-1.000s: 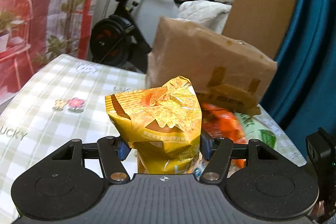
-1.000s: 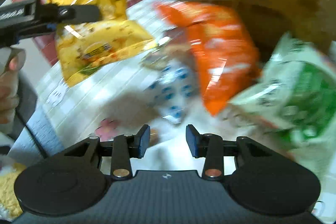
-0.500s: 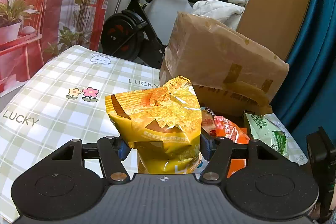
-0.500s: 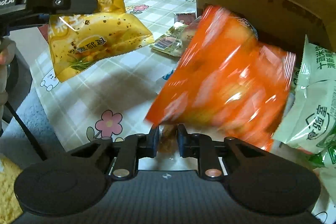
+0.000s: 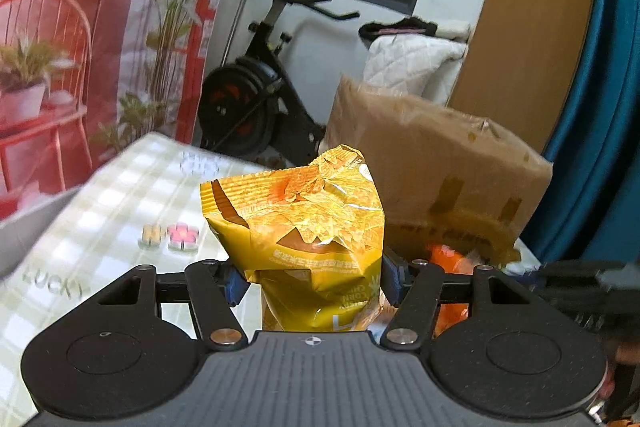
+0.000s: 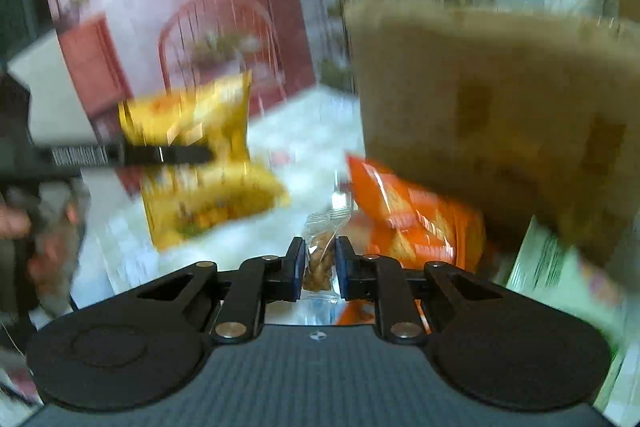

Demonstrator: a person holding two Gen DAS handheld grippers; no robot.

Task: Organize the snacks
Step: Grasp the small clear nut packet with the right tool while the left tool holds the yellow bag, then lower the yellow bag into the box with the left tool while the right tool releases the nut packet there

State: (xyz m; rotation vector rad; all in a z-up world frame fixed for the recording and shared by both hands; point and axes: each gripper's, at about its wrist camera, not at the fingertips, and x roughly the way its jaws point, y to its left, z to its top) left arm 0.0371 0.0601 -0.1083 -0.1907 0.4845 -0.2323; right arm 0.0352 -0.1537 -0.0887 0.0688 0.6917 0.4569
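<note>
Cardboard box [image 6: 500, 99] stands at the table's far right; it looks like the drop spot, though its opening isn't visible. It rises ahead and right of both claws, nearer the right one. Checked tablecloth [image 5: 104, 211] spreads left, bare there. Yellow chip bag [image 5: 304, 227] upright, long axis vertical, clamped at its waist between the left gripper [image 5: 312, 283] pads, box just behind it. Orange bag [image 6: 412, 219] lies against the box foot, green-white packet [image 6: 560, 267] beside it at right. Right gripper [image 6: 318, 263] jaws have just been closing and now pinch a small clear nut packet [image 6: 320, 255], standing up between the pads; blurred frame, so contents are a guess.
</note>
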